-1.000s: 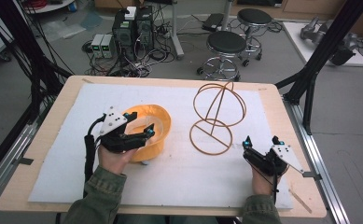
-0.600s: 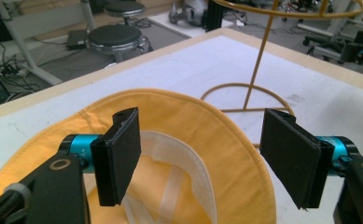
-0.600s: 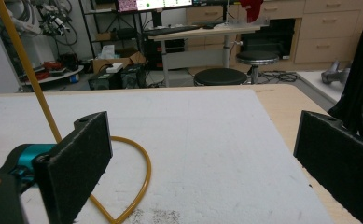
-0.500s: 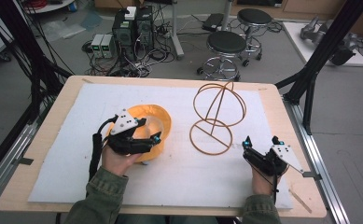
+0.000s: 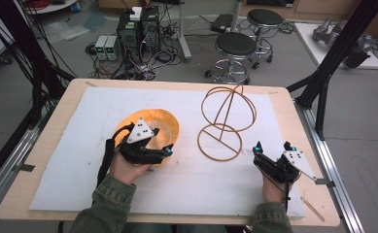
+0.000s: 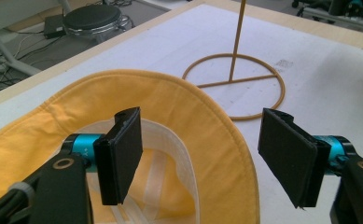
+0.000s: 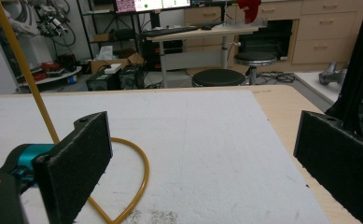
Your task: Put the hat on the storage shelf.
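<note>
Hat (image 5: 164,122) lay upside down at centre left of the high view. The left gripper (image 5: 166,151) stood open astride its brim (image 6: 226,154), so closing seemed next. The right gripper (image 5: 273,146) waited open, lower right, holding nothing.

Yellow hat (image 6: 207,126) brim between wide-apart tongs (image 6: 202,161), wire stand (image 6: 235,79) beyond

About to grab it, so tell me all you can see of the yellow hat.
The hat is yellow cloth with a wide floppy brim, lying crown down on the white mat, its pale lining and seam tapes facing up. It sits left of the wire stand, apart from it. The left tool hangs open over its near brim; whether a pad touches is unclear.
</note>
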A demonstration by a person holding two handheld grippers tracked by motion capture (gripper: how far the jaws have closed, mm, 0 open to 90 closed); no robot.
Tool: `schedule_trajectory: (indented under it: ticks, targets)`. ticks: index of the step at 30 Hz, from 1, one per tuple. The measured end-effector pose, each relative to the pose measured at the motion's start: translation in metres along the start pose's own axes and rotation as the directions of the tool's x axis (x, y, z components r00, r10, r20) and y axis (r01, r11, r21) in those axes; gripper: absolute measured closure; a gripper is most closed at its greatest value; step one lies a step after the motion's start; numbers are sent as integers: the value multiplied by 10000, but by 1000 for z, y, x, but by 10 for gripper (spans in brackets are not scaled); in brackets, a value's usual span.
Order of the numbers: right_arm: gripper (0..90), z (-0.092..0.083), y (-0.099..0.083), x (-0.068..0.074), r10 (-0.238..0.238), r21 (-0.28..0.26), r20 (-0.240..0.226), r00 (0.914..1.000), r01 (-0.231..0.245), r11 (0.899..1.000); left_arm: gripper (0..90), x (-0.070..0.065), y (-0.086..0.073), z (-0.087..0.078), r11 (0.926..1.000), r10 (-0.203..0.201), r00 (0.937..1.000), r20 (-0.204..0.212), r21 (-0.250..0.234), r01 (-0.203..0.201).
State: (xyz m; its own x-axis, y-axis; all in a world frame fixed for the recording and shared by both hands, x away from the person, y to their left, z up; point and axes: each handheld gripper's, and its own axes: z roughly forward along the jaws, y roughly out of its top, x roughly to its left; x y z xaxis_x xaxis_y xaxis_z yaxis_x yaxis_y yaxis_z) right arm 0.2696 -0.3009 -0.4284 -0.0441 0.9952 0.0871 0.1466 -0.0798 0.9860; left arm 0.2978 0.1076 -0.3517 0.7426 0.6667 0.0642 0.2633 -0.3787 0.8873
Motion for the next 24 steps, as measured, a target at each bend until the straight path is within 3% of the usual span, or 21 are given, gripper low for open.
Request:
schedule_trajectory:
  ticks: [8,10,16,20,22,23,24]
  targets:
    - [31,0,0,0,2,12,11,10000,-2,10000,318,-3,-8,9,9984,191,9998,-113,531,-185]
    - [31,0,0,0,-4,8,14,10000,4,10000,335,-2,-10,10,9984,66,10000,34,554,-68]
    - [31,0,0,0,2,9,23,10000,-2,10000,460,-3,-11,12,9969,275,9996,112,732,-283]
    - [32,-1,0,0,13,25,-10,10000,-13,10000,640,-5,-13,15,9947,499,9975,497,878,-541]
    - [31,-1,0,1,5,-34,-11,10000,-5,10000,729,-6,-12,15,9956,472,9976,508,788,-511]
    - [31,-1,0,1,-13,-28,-29,10000,13,10000,830,-6,-11,14,9965,459,9981,405,674,-486]
    - [31,-1,0,1,-13,-28,-29,10000,13,10000,830,-5,-10,13,9971,441,9985,320,603,-460]
